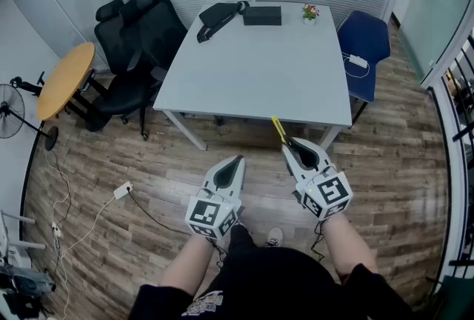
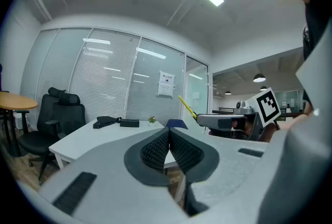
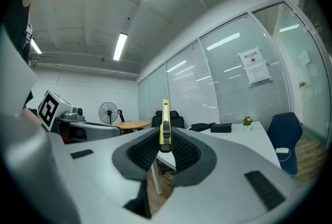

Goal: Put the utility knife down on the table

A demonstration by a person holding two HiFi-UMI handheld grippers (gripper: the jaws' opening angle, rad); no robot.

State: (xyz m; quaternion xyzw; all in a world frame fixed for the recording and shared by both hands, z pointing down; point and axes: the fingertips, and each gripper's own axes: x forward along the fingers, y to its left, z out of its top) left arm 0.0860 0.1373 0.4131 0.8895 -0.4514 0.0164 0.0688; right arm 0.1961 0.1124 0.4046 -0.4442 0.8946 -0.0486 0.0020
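Note:
A yellow utility knife (image 1: 279,130) sticks out of my right gripper (image 1: 295,145), whose jaws are shut on it; its tip reaches just over the near edge of the white table (image 1: 252,67). In the right gripper view the utility knife (image 3: 165,122) stands upright between the ribbed pads. My left gripper (image 1: 235,164) is shut with nothing in it and hovers short of the table, left of the right one. Its pads (image 2: 168,146) meet in the left gripper view, where the knife (image 2: 187,107) and the right gripper show off to the right.
On the table's far edge lie a black bag (image 1: 216,18), a black box (image 1: 262,15) and a small flower pot (image 1: 309,13). A black office chair (image 1: 132,52) and round wooden table (image 1: 67,78) stand left; a blue chair (image 1: 364,48) stands right. Cables trail on the wood floor.

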